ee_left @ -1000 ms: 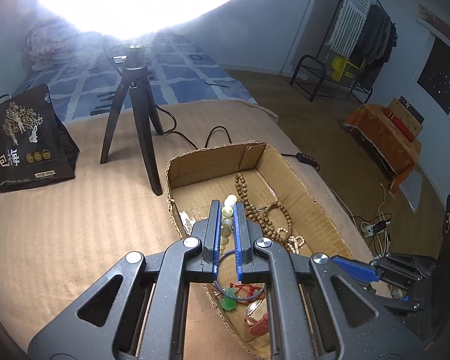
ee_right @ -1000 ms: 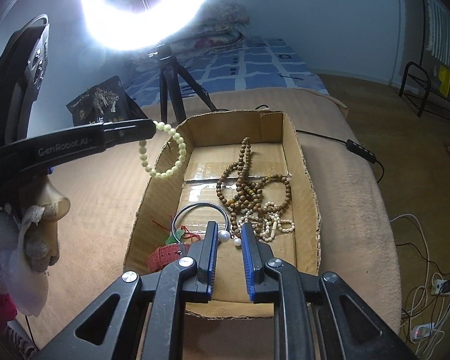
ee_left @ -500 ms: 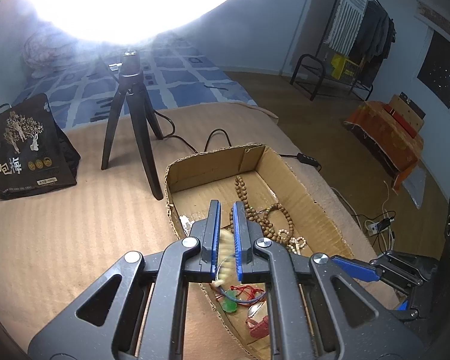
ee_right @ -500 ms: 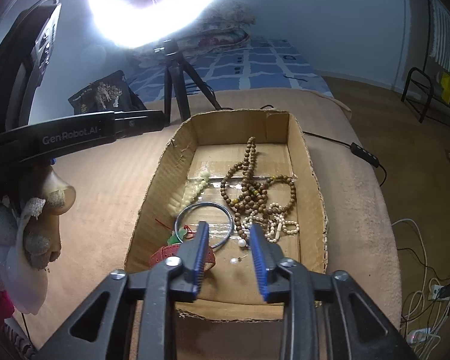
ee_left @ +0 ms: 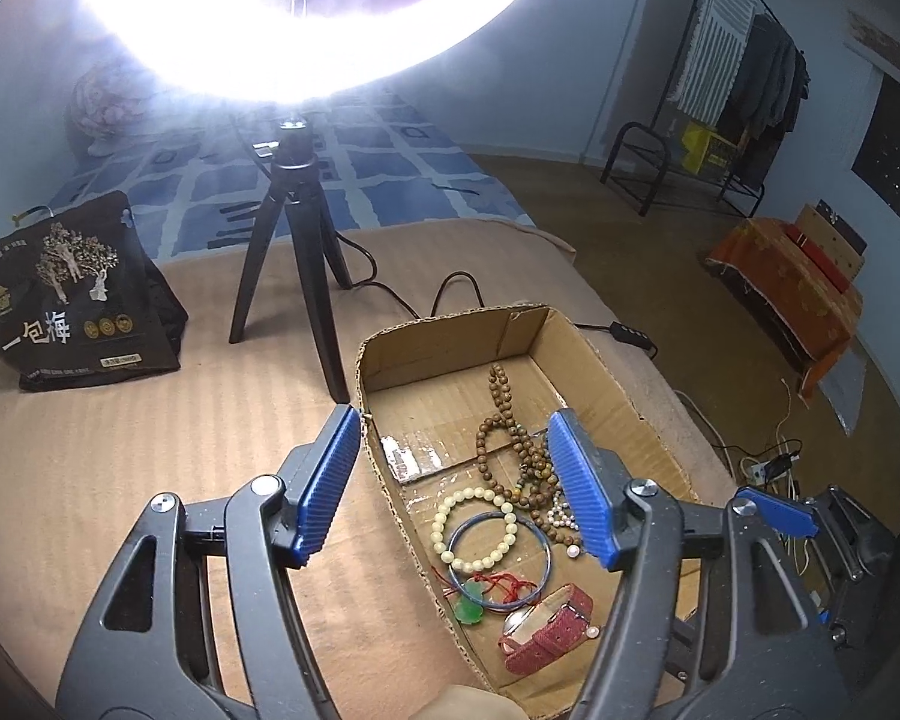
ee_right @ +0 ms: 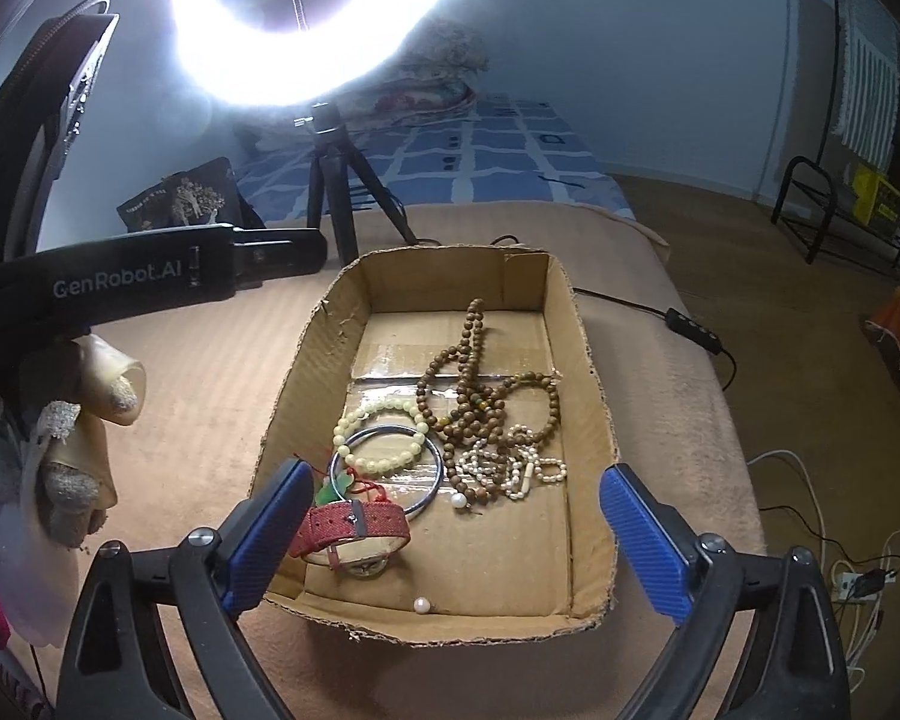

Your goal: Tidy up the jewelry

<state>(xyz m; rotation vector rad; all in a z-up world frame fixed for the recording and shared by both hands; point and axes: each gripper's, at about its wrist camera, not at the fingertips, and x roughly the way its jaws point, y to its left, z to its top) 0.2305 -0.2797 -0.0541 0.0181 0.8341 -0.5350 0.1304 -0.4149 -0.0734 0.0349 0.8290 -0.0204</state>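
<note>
One second before, the left gripper (ee_left: 456, 483) was clamped on the pale bead bracelet (ee_left: 475, 531) above the cardboard box (ee_right: 306, 372), and the right gripper (ee_right: 450, 540) was nearly closed around a small pearl piece. Both had just been opening: their blue jaws stood wide apart with nothing between the pads. The pale bracelet now lay on the box floor, at lower centre of the left wrist view, overlapping the metal bangle (ee_left: 543, 564). In the right wrist view the box held one pale bracelet, one bangle, one red watch (ee_right: 354, 525) at lower left, one green pendant (ee_right: 336, 486) on red cord, one tangle of brown wooden beads (ee_right: 474, 402), one small white bead string (ee_right: 516, 468), and two loose pearls (ee_right: 421, 604). One black tripod (ee_left: 294, 276) and one black bag (ee_left: 72, 300) stood in the upper left part of the left wrist view.
</note>
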